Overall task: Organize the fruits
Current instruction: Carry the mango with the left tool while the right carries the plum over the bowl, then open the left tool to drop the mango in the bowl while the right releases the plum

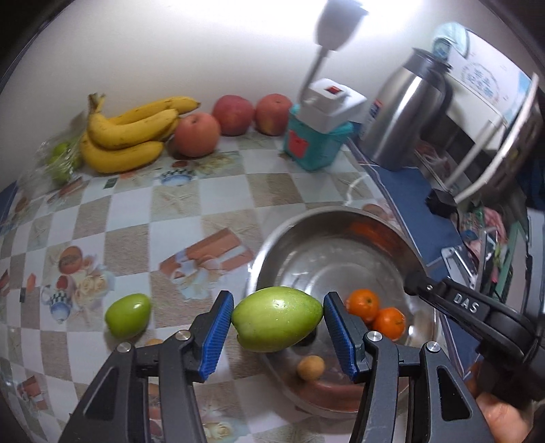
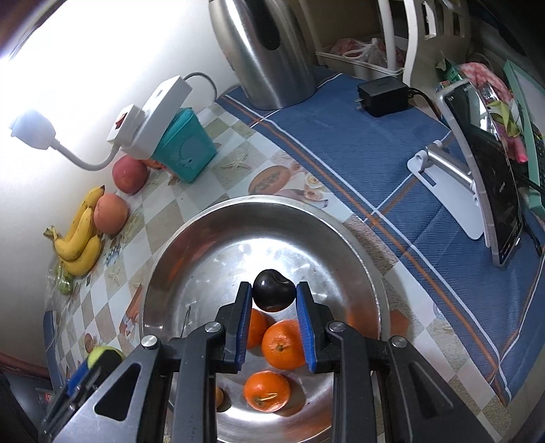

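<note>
Steel bowl [image 2: 177, 259] rim below both — left tool [image 1: 277, 318] grips green fruit [image 1: 277, 318], right tool [image 2: 273, 296] dark plum [image 2: 273, 294].

A white wall [image 1: 177, 51] was lit brightly by a gooseneck lamp [image 1: 337, 24]. The bench [image 1: 143, 211] was covered with a chequered printed cloth, and beside it a blue striped cloth [image 2: 368, 150] was laid.

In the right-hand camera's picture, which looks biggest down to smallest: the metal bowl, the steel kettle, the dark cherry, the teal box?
1. metal bowl
2. steel kettle, partly cut off at the top
3. teal box
4. dark cherry, smallest even though it sits nearest the camera, between the right gripper's fingers
</note>
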A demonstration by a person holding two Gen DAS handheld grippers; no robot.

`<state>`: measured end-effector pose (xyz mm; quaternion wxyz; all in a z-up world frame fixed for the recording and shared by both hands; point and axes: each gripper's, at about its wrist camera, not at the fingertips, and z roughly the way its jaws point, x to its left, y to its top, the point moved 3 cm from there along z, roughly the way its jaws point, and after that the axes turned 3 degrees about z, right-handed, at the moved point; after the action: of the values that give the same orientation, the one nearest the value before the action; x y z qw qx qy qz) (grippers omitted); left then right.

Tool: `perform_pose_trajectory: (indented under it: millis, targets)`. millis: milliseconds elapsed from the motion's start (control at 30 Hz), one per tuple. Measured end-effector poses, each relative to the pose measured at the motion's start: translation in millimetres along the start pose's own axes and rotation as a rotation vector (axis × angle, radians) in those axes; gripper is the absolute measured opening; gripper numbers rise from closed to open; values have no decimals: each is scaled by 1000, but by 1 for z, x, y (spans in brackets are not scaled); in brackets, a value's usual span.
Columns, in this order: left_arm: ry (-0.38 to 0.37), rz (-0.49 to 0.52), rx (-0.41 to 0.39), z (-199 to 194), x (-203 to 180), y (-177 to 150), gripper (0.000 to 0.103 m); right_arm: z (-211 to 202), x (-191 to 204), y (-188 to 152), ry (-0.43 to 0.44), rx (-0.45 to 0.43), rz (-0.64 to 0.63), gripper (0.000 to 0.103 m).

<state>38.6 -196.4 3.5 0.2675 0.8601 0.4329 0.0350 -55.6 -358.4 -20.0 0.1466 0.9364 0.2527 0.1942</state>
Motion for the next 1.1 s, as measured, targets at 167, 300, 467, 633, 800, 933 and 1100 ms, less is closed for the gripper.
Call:
perform_pose_trajectory:
  millis: [167,300,467,633,800,933,1100]
  targets:
    - [-21,73,20,11,-28,-7,58,3,-8,3,-2,-1,18,27]
    - [-35,124,47,20,-50,-15,58,5,-13,5,-2,0,22,27]
    - [-51,144,73,31,-64,-22,58,10,-19,5,-5,14,24,28]
    - [-61,134,97,39,-68,-27,58,17,-21,3,-13,35,19,28]
    - [-68,135,125,46,-72,-32,58,23,-22,1,-26,56,15,28]
    - [-70,127,131,48,-71,-33,59,25,-22,0,-34,65,13,28]
    - [-79,114,139,49,-70,-34,61,27,-21,-1,-48,77,1,28]
